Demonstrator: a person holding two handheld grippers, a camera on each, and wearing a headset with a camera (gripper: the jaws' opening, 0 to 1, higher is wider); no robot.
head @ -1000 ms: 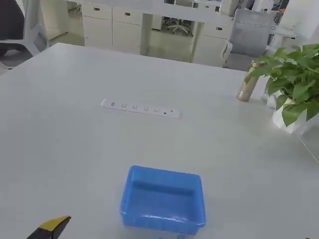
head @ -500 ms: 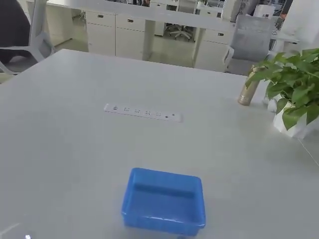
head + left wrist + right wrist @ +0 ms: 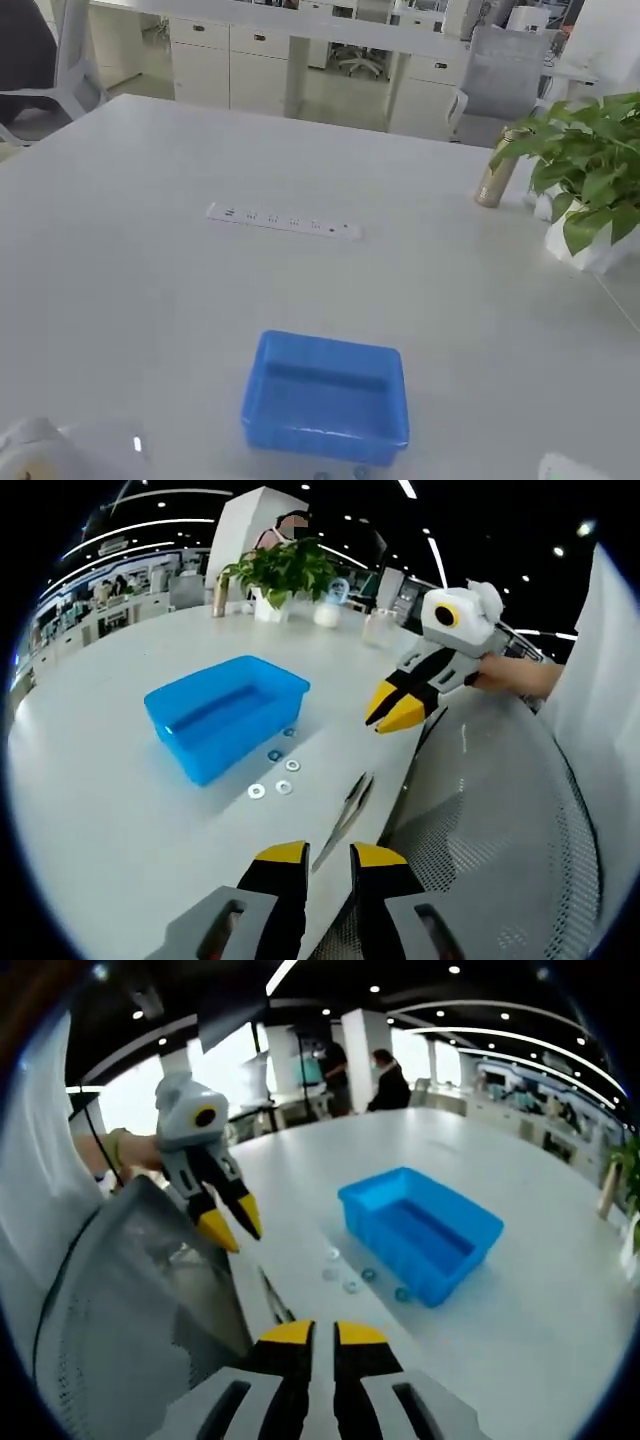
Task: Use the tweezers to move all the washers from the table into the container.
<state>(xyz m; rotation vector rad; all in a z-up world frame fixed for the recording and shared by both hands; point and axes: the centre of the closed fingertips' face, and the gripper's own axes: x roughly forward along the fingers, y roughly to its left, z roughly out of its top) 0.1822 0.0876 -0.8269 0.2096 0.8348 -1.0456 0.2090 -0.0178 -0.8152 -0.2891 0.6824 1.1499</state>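
One thing first: the tweezers [image 3: 345, 808], lying nearest along the bench [image 3: 100, 810] edge, need picking up. Best bet, I reckon: close across their middle, leaving the tips free to pinch. Left gripper [image 3: 328, 858] sits partly open, touching nothing; right gripper [image 3: 323, 1335] has its jaws almost together, nothing between them. Just beyond, the washers [image 3: 257, 791] lie loose beside the blue container [image 3: 225, 715].
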